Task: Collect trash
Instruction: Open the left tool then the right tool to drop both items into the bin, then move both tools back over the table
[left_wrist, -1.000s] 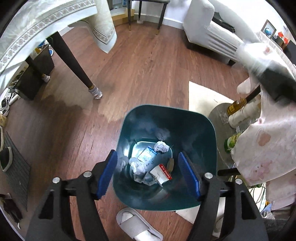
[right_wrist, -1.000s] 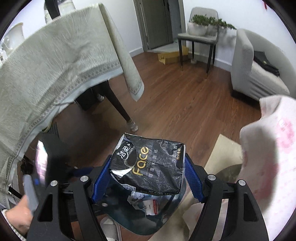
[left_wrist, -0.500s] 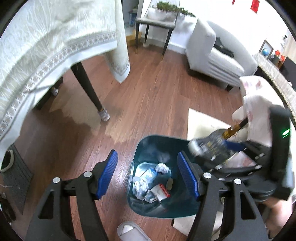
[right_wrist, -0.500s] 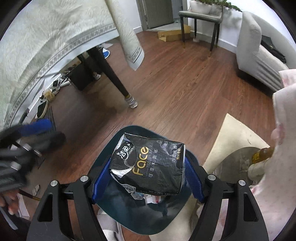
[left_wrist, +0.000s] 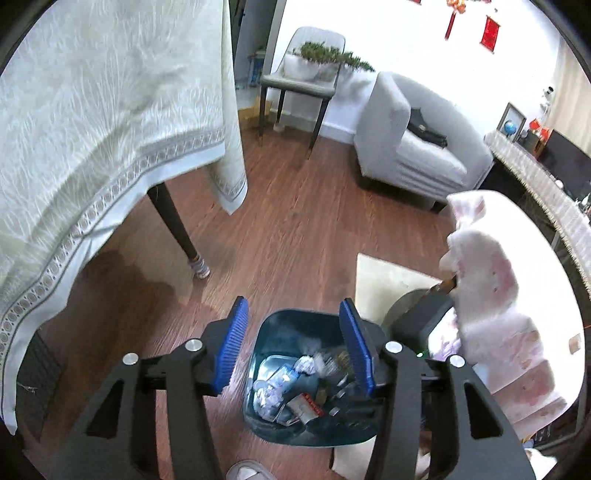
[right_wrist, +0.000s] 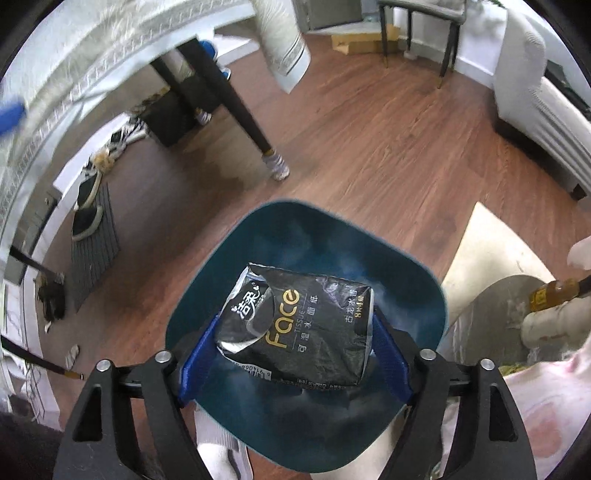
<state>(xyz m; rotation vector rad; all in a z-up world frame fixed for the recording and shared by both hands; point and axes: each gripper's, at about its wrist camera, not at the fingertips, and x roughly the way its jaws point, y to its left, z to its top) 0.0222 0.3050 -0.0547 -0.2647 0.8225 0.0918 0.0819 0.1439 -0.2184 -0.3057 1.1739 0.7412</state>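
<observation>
Right tongs, jaws just widening, tissue pack between the pads over teal bin. Left tongs empty, just narrowed, half open above bin

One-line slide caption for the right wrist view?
Right claw with a black tissue pack between its widening jaws, above the open teal trash bin.

A tissue pack hangs above the bin, which stands on the floor right of a table leg
</observation>
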